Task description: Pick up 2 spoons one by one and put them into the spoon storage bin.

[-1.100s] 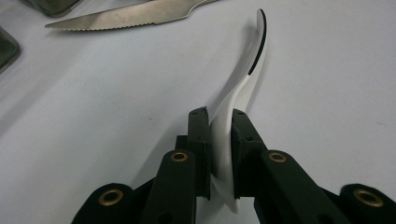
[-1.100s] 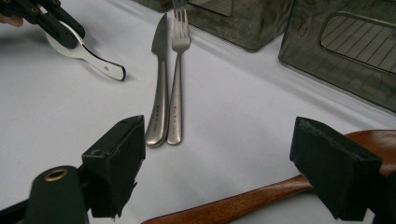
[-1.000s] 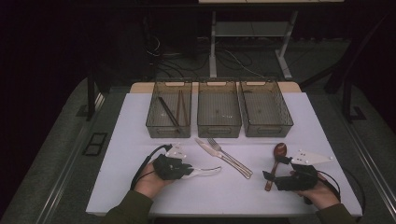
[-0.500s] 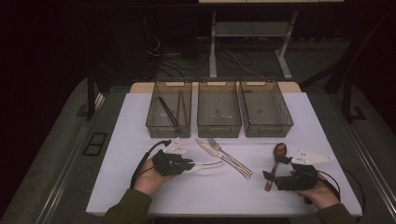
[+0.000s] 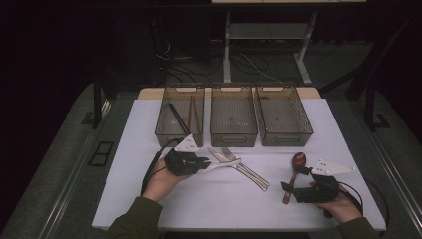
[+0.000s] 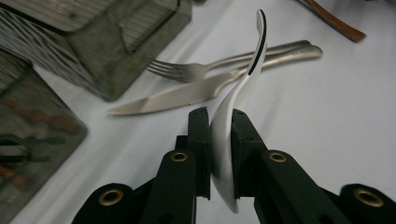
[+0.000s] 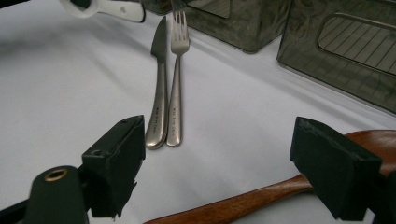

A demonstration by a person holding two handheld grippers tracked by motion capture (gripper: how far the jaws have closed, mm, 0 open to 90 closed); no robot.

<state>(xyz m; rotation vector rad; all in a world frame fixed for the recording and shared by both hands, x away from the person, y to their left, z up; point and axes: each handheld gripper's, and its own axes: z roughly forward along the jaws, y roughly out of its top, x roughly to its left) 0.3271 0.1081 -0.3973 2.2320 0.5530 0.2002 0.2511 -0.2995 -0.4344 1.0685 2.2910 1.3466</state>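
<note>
The left gripper [image 6: 219, 128] clamps a white spoon [image 6: 236, 100] by its bowl end, held above the table [image 5: 224, 204] just left of the knife [image 6: 173, 97] and fork [image 6: 201, 70]. The right gripper [image 7: 217, 161] stands wide open over the wooden spoon [image 7: 261, 196], near right.

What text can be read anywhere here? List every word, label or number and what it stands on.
Steel table knife handle: a small engraved line, too small and blurred to read.
Steel fork handle: a similar engraved line, also unreadable.
Three smoky transparent plastic bins, white plastic spoon, brown wooden spoon: no text visible.
</note>
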